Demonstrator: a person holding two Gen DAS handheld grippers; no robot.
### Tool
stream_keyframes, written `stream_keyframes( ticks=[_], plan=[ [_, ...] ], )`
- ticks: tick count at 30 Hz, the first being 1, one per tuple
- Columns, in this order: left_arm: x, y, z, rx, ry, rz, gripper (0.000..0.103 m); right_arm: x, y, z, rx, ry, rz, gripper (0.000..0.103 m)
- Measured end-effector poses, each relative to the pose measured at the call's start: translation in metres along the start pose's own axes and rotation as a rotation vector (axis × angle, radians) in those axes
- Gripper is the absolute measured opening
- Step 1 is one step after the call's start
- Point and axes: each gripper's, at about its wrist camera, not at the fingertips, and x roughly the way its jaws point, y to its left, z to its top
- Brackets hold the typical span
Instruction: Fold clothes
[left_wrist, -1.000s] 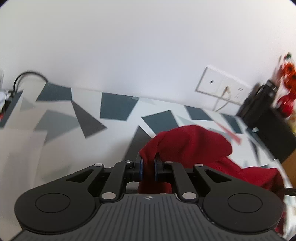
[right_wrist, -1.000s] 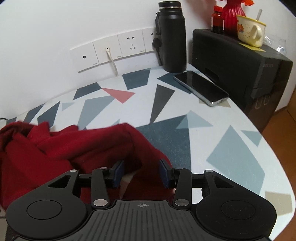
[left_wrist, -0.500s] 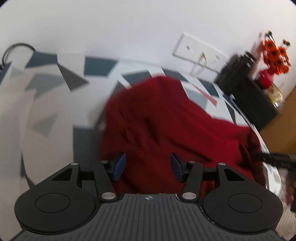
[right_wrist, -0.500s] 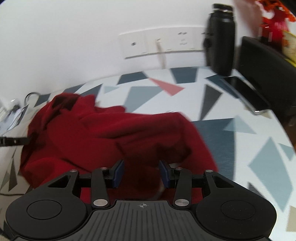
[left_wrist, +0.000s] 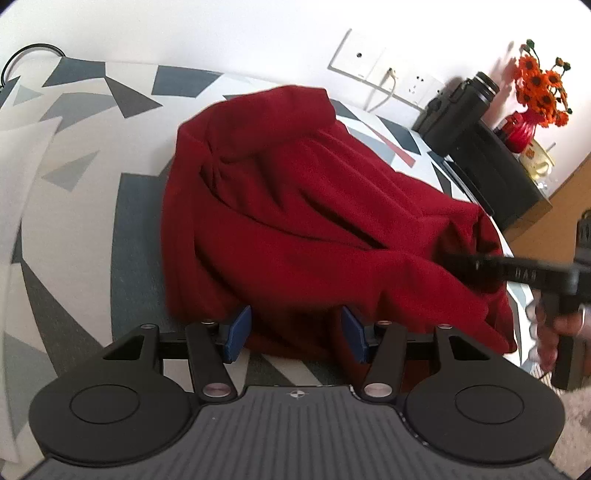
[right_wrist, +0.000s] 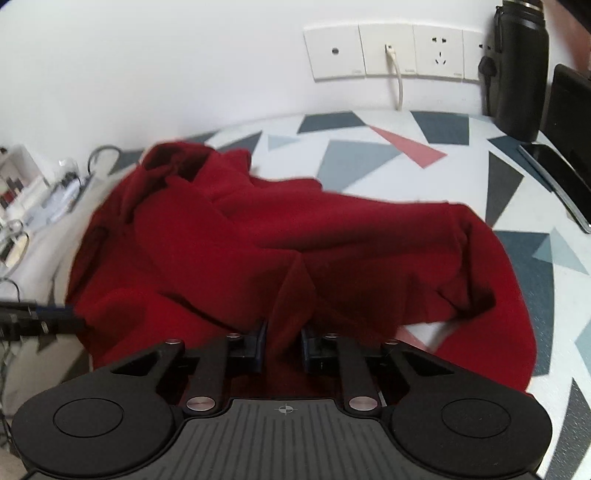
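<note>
1 red garment (left_wrist: 317, 221), 2 claws: left claw (left_wrist: 295, 334), right claw (right_wrist: 282, 341).

Right gripper (right_wrist: 282, 341) has just closed, pinching a fold of red garment (right_wrist: 295, 254); patterned table (right_wrist: 369, 155) beneath.

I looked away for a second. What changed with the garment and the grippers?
The left gripper let go of the red garment, which dropped onto the table; its jaws now stand open. The right gripper has just closed on a fold. Bottle and phone unmoved.
</note>
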Motion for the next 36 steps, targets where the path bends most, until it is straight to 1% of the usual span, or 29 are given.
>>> stream_keyframes(
  ticks=[3,6,7,10,14,18,20,22,27,28,33,36],
  plan=[
    [0.001,-0.004,-0.002,0.004,0.002,0.005,0.055,0.0,-0.001,0.003,0.025,-0.002,0.029,0.015],
    [-0.001,-0.006,-0.003,-0.013,-0.014,-0.004,0.062,0.002,0.0,0.001,0.04,0.012,0.055,0.015],
    [-0.001,-0.007,-0.002,-0.016,-0.02,-0.007,0.062,0.003,0.002,0.0,0.038,0.019,0.062,0.015],
    [-0.001,-0.01,0.001,-0.005,-0.034,-0.002,0.066,0.006,0.009,-0.007,0.022,0.039,0.074,0.015],
    [0.001,-0.011,0.004,-0.006,-0.036,0.011,0.067,0.007,0.016,-0.013,0.012,0.054,0.079,0.015],
    [0.004,-0.013,0.005,-0.006,-0.036,0.02,0.073,0.004,0.017,-0.016,0.017,0.056,0.08,0.015],
    [0.006,-0.014,0.005,0.003,-0.028,0.032,0.077,0.002,0.017,-0.016,0.018,0.056,0.08,0.015],
    [0.009,-0.015,0.006,0.007,-0.022,0.046,0.085,0.001,0.015,-0.016,0.021,0.056,0.08,0.015],
    [0.019,-0.013,0.007,0.004,0.006,0.078,0.088,-0.001,0.011,-0.017,0.045,0.058,0.088,0.015],
    [0.021,-0.014,0.007,0.009,0.013,0.083,0.092,-0.001,0.011,-0.017,0.05,0.056,0.091,0.015],
    [0.028,-0.022,0.006,0.034,0.029,0.096,0.102,-0.003,0.008,-0.02,0.075,0.048,0.099,0.016],
    [0.03,-0.023,0.007,0.025,0.033,0.104,0.102,-0.005,0.007,-0.021,0.077,0.045,0.097,0.016]
  ],
)
